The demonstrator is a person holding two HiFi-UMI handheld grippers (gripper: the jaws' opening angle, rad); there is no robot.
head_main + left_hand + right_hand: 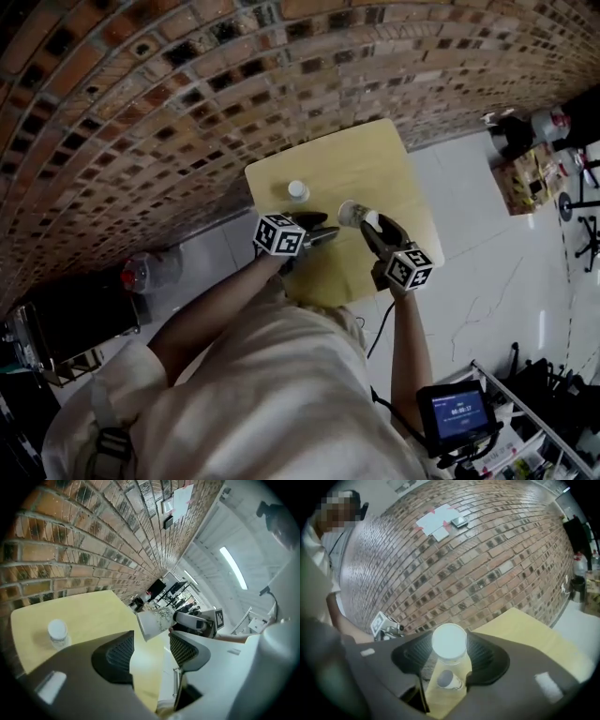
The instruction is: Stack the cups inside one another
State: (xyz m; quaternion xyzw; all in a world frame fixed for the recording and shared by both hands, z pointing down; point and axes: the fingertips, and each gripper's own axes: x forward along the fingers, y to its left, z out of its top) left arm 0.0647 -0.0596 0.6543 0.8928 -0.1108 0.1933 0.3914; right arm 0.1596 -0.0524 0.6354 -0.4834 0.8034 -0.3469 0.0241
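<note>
- Two handheld grippers meet above a yellow table [398, 173] that stands against a brick wall [141, 103], as seen in the head view.
- On one side, the right gripper [450, 655] clamps a paper cup [449, 641] between its pads. The cup is off the table and tipped on its side, its wider end pointing away from the jaws that hold it (the left gripper view shows a faint printed pattern on its wall).
- Opposite it, the left gripper [151, 649] has its jaws wide apart with nothing between them, its tips just beside the held cup.
- Farther back, a second cup [298, 190] stands on the table, apart from both grippers and nearer the wall.
- Both of the person's forearms [216, 314] reach in from the lower part of the head view.
</note>
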